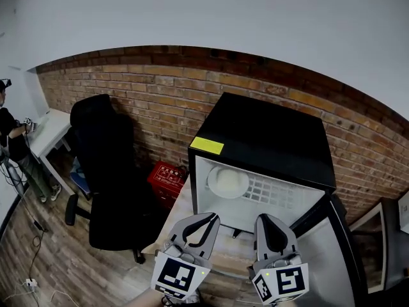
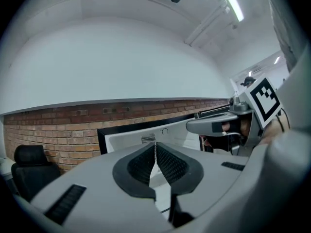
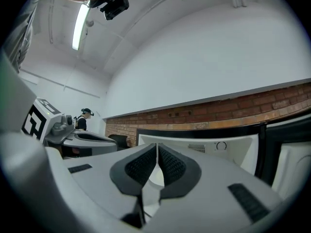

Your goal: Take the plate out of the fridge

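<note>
Head view: a brick wall (image 1: 160, 88) under white plaster backs a wooden floor (image 1: 51, 261). On the floor stand a black office chair (image 1: 105, 165) and a red crate (image 1: 167, 178). The black fridge (image 1: 268, 139) stands with its door (image 1: 326, 261) swung open to the right. The plate (image 1: 228, 181), round, white and plain, lies flat on the wire shelf (image 1: 275, 190) at the left of the white interior. The left gripper (image 1: 215, 217) and right gripper (image 1: 262, 217) hover side by side in front of the opening, apart from the plate. A person (image 1: 9, 133) is cut off at the left edge.

Left gripper view: its pads (image 2: 146, 165) are pressed together on nothing. The fridge's back wall shows beyond, and the jaws block the shelf. The right gripper's marker cube (image 2: 265, 98) is at the right.

Right gripper view: this gripper is likewise pressed together and empty. A pale rounded patch under the pads (image 3: 170, 165) may be the plate; I cannot tell. Only this view shows the ceiling light (image 3: 80, 25).
</note>
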Demonstrator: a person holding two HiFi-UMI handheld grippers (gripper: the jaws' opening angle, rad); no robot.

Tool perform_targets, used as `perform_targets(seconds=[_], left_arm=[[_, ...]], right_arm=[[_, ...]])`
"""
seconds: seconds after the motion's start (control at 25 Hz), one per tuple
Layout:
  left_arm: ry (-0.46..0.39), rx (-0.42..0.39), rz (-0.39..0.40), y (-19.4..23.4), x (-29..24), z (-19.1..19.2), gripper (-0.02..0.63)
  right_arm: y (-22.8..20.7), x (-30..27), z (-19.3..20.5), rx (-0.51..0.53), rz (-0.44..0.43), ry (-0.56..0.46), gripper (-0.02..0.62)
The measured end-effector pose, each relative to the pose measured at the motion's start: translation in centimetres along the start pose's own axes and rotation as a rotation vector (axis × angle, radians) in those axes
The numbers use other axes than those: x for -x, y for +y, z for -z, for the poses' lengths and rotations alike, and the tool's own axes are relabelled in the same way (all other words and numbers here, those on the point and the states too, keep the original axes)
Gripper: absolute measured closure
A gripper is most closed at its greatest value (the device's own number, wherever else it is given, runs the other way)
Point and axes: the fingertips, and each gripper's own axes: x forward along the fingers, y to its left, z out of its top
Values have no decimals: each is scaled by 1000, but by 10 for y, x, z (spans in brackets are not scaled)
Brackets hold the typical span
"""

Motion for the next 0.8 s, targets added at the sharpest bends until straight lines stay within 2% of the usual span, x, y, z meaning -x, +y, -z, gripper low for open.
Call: perform_targets(seconds=[0.24,0.48,0.64,0.8], left_arm=[[-31,10,52,27,-18,-9,581],[-50,15,58,43,-28,-10,581],[-41,17,49,44,-31,-12,581],[8,9,28,41,-35,0,581]], right_arm=[[-3,-24,-9,7,62,-11,563],[0,-37,-12,44,67,-5,563],[-7,-39,-12,41,68,-6,563],[-10,-40,-8,30,47,7,563]])
